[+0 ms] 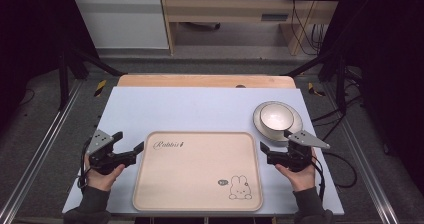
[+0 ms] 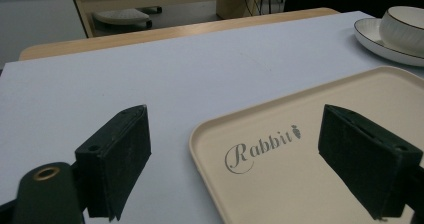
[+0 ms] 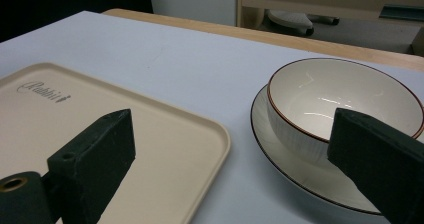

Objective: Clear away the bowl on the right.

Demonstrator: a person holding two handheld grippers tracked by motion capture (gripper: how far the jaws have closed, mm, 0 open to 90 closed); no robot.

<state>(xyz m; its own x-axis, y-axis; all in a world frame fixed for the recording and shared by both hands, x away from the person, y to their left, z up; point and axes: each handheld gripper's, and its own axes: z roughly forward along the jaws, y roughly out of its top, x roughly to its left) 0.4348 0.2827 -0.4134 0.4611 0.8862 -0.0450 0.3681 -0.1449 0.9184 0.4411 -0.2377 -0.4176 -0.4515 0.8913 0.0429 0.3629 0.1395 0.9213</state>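
Two tongs flank the tray point(image 1: 198, 171) on the bench point(image 1: 200, 109): left tongs point(image 1: 131, 142) at nine o'clock, right tongs point(image 1: 275, 146) at three, both gaping, empty. Beyond, at one o'clock, bowl point(image 1: 276, 115) sits on plate point(image 1: 298, 125).

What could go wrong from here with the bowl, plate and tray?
The bowl sits loose on the plate, so lifting the plate alone might let it slide or tip. The right gripper is open beside both; a one-sided pinch on the thin rim could slip. The tray reaches close to the table's front edge, so a nudge from the open left gripper might push it off.
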